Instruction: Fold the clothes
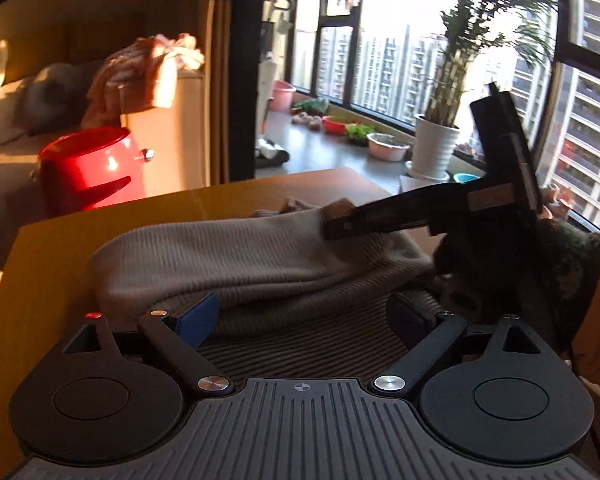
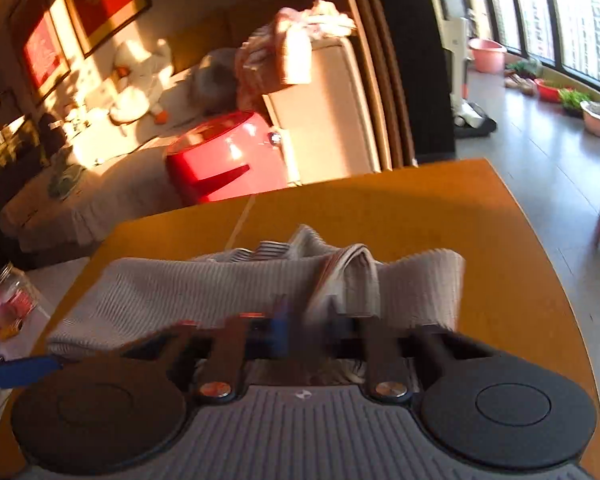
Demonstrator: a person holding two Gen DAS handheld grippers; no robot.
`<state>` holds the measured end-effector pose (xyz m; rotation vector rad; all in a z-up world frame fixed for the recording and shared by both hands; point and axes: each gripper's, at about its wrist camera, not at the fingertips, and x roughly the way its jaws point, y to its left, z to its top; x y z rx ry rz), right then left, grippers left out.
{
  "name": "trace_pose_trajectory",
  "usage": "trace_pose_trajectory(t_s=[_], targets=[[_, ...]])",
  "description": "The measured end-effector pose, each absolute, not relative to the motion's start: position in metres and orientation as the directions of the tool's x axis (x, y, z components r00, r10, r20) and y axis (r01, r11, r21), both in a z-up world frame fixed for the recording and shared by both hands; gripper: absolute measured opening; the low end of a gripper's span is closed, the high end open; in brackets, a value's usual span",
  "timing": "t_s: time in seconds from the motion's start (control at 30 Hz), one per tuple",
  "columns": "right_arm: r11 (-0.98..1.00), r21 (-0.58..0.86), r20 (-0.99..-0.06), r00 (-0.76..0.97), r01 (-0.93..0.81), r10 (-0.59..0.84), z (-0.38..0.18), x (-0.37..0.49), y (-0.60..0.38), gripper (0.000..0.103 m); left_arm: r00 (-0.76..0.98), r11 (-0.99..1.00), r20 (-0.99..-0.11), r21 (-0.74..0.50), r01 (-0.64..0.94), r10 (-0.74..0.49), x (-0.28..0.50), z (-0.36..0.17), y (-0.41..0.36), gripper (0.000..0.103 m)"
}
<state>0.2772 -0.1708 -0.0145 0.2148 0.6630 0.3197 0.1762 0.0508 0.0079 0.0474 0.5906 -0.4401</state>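
A beige ribbed garment [image 1: 228, 256] lies bunched on the wooden table [image 1: 100, 220]. My left gripper [image 1: 304, 312] stands open and wide just above the garment's near part, with its blue pad on the left and nothing pinched. In the left wrist view my right gripper [image 1: 336, 222] reaches in from the right, shut on a raised fold of the garment. In the blurred right wrist view the jaws of the right gripper [image 2: 300, 320] are together at a gathered fold of the garment [image 2: 160, 292]. The table [image 2: 420, 216] stretches beyond.
A red stool [image 1: 92, 168] stands past the table's far edge, beside a cabinet [image 1: 172, 136] draped with pink cloth. A potted plant [image 1: 436, 148] and basins sit by the window. A glass jar [image 2: 14, 300] stands off the table's left side.
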Motion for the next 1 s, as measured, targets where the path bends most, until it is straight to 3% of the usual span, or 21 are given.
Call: trace_pose_trajectory(t_s=[0.1,0.2,0.4,0.63,0.73,0.77,0.87,1.0], targets=[[0.929,0.277,-0.487,0.798,-0.244,0.355,0.023,0.256,-0.183,0.004,0.763,0.921,-0.529,-0.102,0.376,-0.37,0.183,0.014,0.06,0.095],[0.941,0.255,-0.467,0.823,-0.223,0.322,0.042,0.238,-0.204,0.004,0.777,0.918,-0.498,-0.123,0.376,-0.385,0.189,0.018,0.058,0.098],[0.978,0.173,-0.605,0.771,-0.118,0.2,-0.017,0.236,-0.224,0.005,0.765,0.922,-0.521,-0.139,0.362,-0.379,0.211,0.012,0.048,0.099],[0.985,0.112,-0.617,0.768,-0.132,0.173,-0.019,0.236,-0.218,0.008,0.771,0.92,-0.508,-0.132,0.369,-0.383,0.209,0.02,0.049,0.099],[0.987,0.103,-0.615,0.772,-0.124,0.161,-0.014,0.234,-0.22,0.019,0.771,0.915,-0.499,-0.136,0.38,-0.395,0.211,0.02,0.046,0.099],[0.988,0.096,-0.61,0.778,-0.117,0.151,-0.01,0.233,-0.22,0.028,0.77,0.913,-0.498,-0.135,0.384,-0.398,0.212,0.019,0.045,0.099],[0.993,0.07,-0.548,0.828,-0.097,0.12,0.008,0.224,-0.22,0.042,0.758,0.914,-0.518,-0.144,0.38,-0.397,0.22,0.005,0.043,0.099],[0.978,0.116,-0.491,0.846,-0.175,0.209,0.028,0.216,-0.21,0.043,0.763,0.924,-0.531,-0.125,0.361,-0.369,0.228,-0.022,0.046,0.099]])
